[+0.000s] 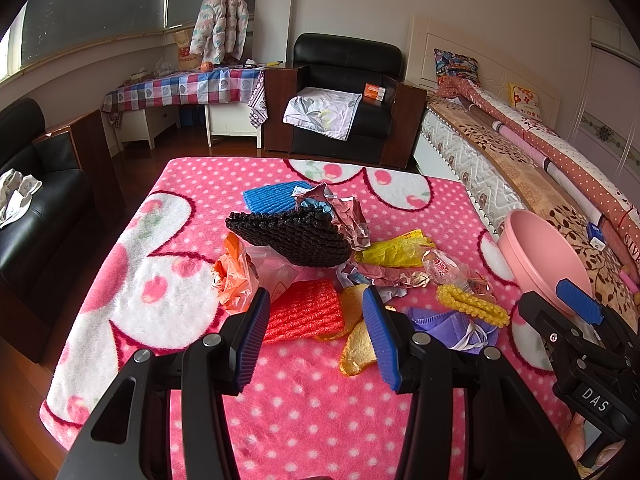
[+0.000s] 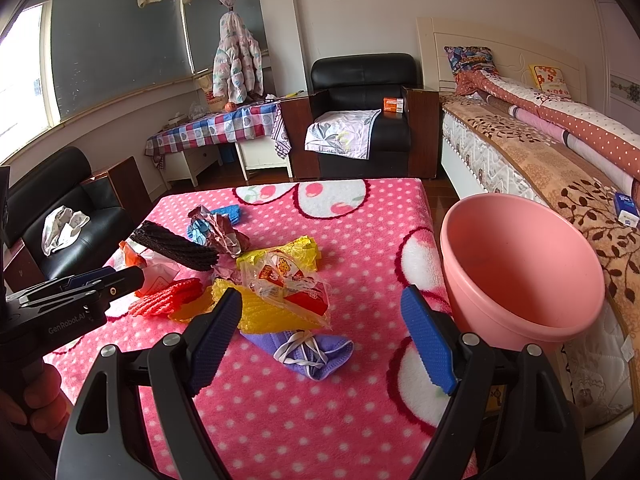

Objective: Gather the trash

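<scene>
A heap of trash lies on the pink dotted blanket (image 1: 192, 208): a black foam net (image 1: 296, 236), a red foam net (image 1: 304, 312), an orange bag (image 1: 232, 276), a yellow bag (image 1: 396, 250), a clear snack wrapper (image 2: 292, 284) and a purple face mask (image 2: 312, 350). My left gripper (image 1: 316, 300) is open just short of the red net, with nothing between its pads. Over the mask, my right gripper (image 2: 320, 300) stands open and empty. A pink basin (image 2: 520, 264) sits empty to its right, tilted towards me.
A bed (image 2: 540, 148) with quilts runs along the right side, close behind the basin. Black armchairs stand at the left (image 1: 36, 208) and beyond the table (image 1: 348, 92). A checked side table (image 1: 180, 88) is at the back left.
</scene>
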{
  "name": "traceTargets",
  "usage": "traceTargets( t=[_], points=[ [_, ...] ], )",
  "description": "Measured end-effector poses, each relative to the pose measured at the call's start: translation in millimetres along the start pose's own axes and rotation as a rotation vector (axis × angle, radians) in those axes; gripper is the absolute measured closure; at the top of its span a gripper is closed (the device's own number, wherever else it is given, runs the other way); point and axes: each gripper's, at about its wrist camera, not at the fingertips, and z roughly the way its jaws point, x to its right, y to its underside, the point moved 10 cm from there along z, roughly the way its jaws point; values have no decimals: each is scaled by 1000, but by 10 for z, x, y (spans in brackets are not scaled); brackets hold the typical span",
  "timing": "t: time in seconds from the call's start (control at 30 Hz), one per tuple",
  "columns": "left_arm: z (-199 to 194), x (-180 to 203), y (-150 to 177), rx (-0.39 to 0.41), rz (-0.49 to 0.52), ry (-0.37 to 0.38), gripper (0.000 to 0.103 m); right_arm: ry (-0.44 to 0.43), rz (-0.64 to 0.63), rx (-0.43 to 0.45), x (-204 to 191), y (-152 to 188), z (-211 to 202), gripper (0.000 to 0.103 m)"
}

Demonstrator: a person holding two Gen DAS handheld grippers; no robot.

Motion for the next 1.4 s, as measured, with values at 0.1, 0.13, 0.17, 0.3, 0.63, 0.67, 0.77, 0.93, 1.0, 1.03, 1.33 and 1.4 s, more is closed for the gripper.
traceTargets(
  t=[0.1, 0.13, 0.17, 0.3, 0.63, 0.67, 0.77, 0.93, 1.0, 1.03, 1.33, 1.4],
  points=[
    [-1, 0, 1, -1, -1, 0, 55, -1, 1, -1, 5, 15, 0, 21],
    [-2, 0, 1, -1, -1, 0, 55, -1, 0, 0, 2, 12, 3, 21],
    [-1, 0, 1, -1, -1, 0, 55, -1, 0, 0, 4, 16, 1, 21],
    [-1, 0, 1, -1, 0, 0, 55, -1, 1, -1, 2, 15, 6, 21],
    [-2, 1, 3, -2, -2, 0, 55, -2, 0, -4, 11, 28, -5, 21],
    [0, 0, 2, -2, -1, 0, 55, -3, -1, -4, 10, 36, -9, 21],
    [-1, 1, 3, -2, -1, 1, 55, -3, -1, -7, -10, 101, 57, 21],
    [-1, 0, 5, -3, -1, 0, 55, -3, -1, -8, -9, 106, 59, 21],
    [0, 0, 5, -4, -2, 1, 55, -3, 0, -10, -11, 116, 64, 21],
    [3, 14, 27, -5, -2, 0, 55, -2, 0, -12, -13, 124, 64, 21],
    [47, -51, 125, -8, -2, -1, 55, -9, 6, -27, 8, 112, 82, 21],
    [82, -73, 111, -11, -3, -1, 55, -9, 4, -33, 8, 111, 88, 21]
  ],
)
